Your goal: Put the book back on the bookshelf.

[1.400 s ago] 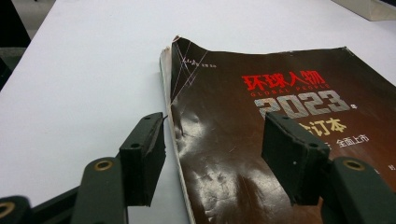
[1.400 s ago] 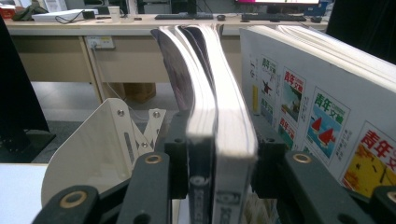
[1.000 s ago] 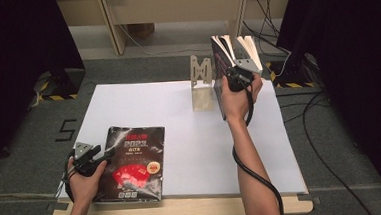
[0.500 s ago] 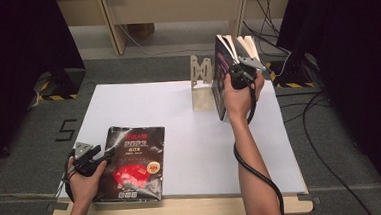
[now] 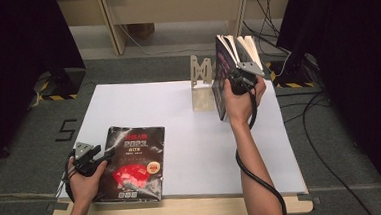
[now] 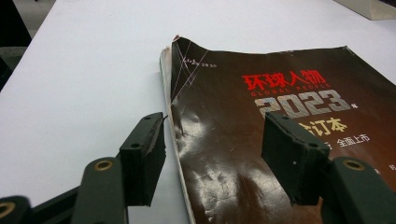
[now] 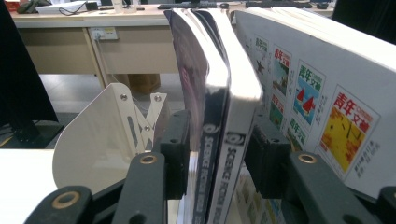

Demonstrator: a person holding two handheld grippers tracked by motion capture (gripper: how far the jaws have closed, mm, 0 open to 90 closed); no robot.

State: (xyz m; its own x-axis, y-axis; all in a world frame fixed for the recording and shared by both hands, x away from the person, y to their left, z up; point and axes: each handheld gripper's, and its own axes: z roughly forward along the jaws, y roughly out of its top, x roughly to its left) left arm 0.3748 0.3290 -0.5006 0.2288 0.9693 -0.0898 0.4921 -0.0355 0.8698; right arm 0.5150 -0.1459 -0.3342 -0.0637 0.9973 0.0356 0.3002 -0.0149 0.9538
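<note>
Right gripper (image 7: 217,154) jaws just opened | straddles upright magazines (image 7: 219,116), spines vertical | magazines unmoved

I see a white counter (image 5: 179,118), 1 pale desk (image 7: 121,42) beyond the right gripper, and cables (image 5: 325,129) on grey floor (image 5: 25,147).

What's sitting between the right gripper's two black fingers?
The spines of two upright magazines, standing beside the white bookend. The right gripper has just been opening, as the right gripper view shows.
</note>
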